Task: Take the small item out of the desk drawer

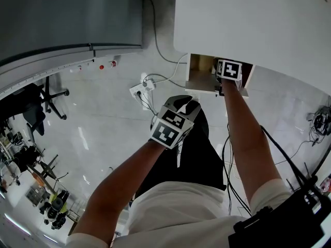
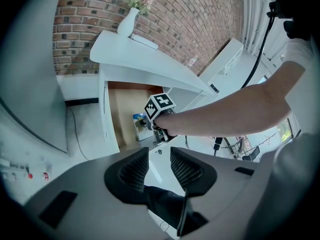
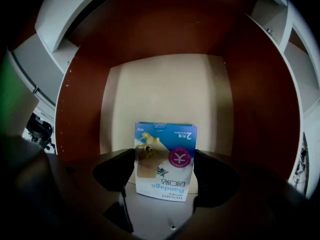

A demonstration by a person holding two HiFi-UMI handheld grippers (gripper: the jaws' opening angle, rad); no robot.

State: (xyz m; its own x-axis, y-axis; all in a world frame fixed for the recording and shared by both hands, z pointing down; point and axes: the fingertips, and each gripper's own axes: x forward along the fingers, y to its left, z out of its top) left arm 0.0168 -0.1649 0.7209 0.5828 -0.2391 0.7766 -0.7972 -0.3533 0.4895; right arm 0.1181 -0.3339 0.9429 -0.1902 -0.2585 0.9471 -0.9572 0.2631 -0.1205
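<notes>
The desk drawer stands pulled out from under the white desk. On its pale floor lies a small blue-and-white bandage box. My right gripper reaches down into the drawer, open, with one pad on each side of the box; I cannot see the pads pressing it. The left gripper view shows the same box beside the right gripper. My left gripper hangs over the floor short of the drawer, open with nothing between its pads.
A power strip with cables lies on the glossy floor left of the drawer. An office chair stands far left. A white vase sits on the desk against a brick wall. The drawer's brown side walls hem in the right gripper.
</notes>
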